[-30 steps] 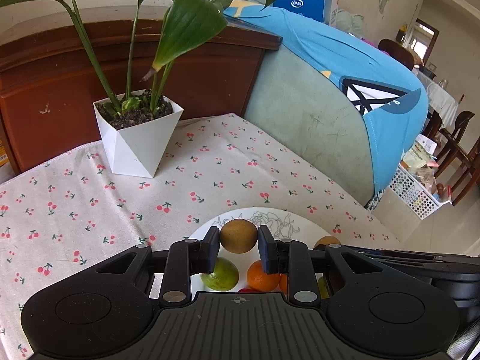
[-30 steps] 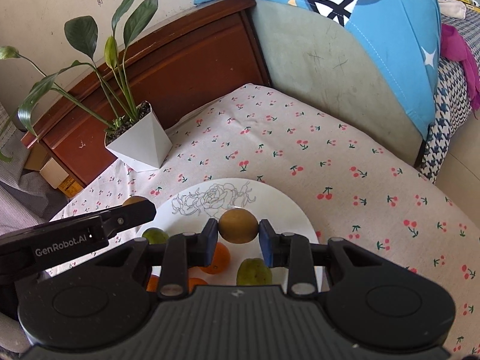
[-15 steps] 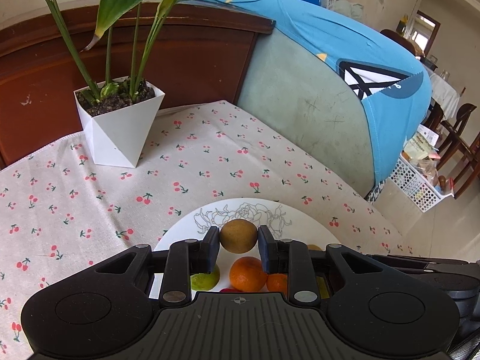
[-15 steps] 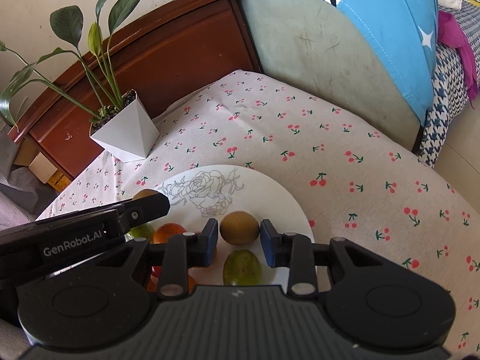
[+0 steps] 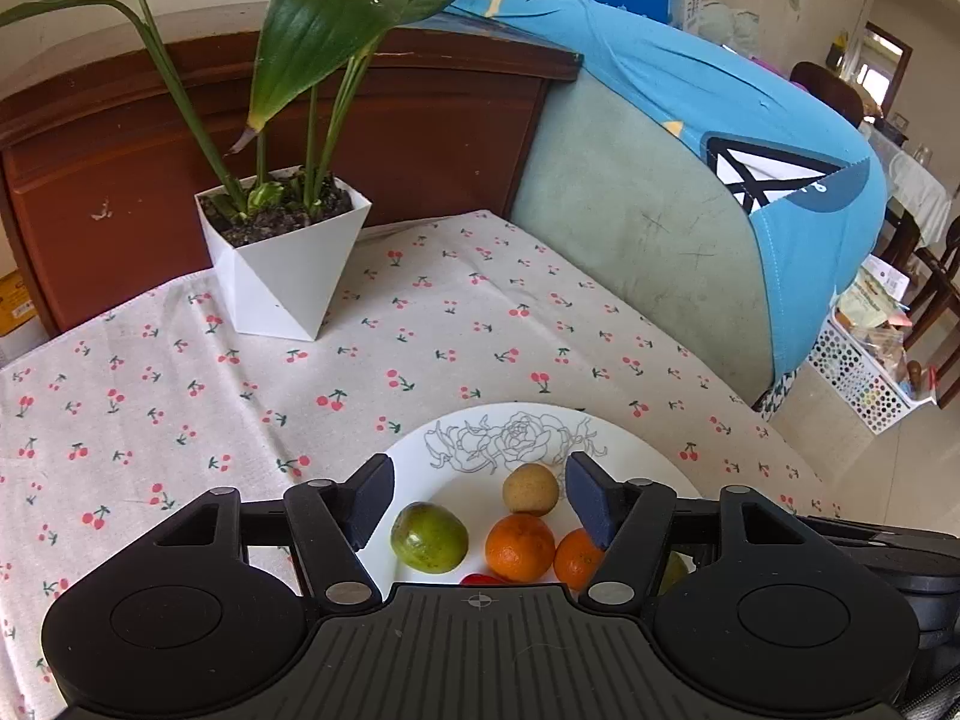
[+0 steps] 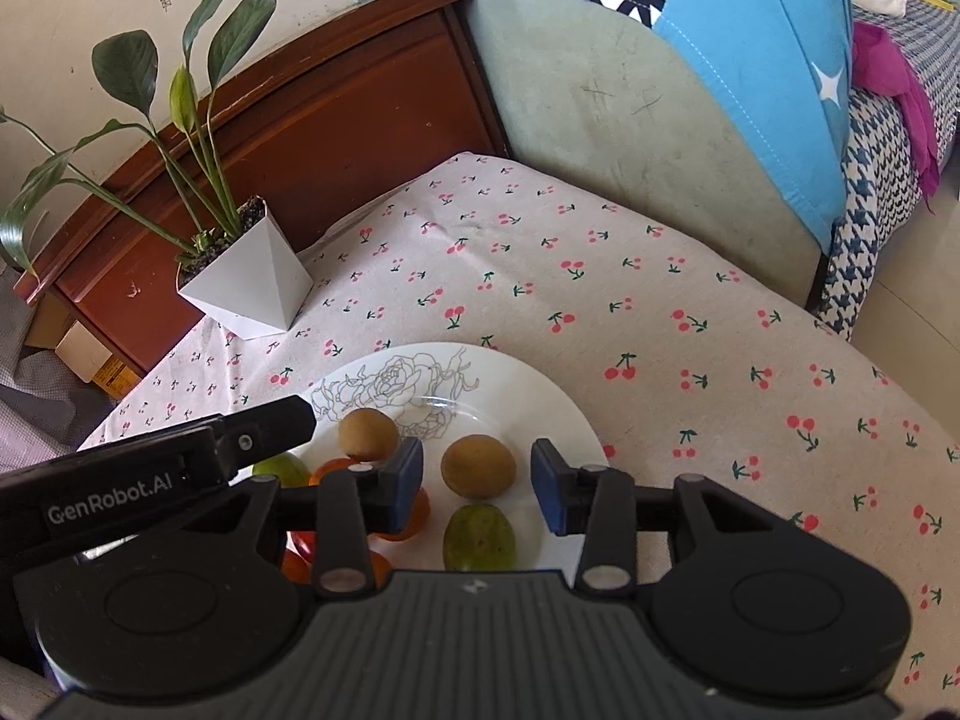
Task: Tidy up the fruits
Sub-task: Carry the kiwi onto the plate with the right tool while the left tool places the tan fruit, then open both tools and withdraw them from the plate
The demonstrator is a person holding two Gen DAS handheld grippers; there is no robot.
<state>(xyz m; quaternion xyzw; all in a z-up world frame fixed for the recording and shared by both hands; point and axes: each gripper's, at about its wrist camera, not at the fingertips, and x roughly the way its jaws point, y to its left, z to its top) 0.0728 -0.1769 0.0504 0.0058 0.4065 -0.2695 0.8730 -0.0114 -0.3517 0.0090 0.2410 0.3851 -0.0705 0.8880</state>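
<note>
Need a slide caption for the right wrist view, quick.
Right gripper open, its jaws just opened, around a brown fruit on the plate.

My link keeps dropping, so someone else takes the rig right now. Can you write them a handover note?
Left claw: open, jaws have just been opening; brown fruit rests between them on the plate, unpressed.
Right claw: open, jaws have just been opening; second brown fruit lies between them, untouched.
Also on the plate: green fruit, oranges.
Done: every fruit in view is plated.
Left: probably lift both claws clear; no loose fruit shows on the tablecloth.
</note>
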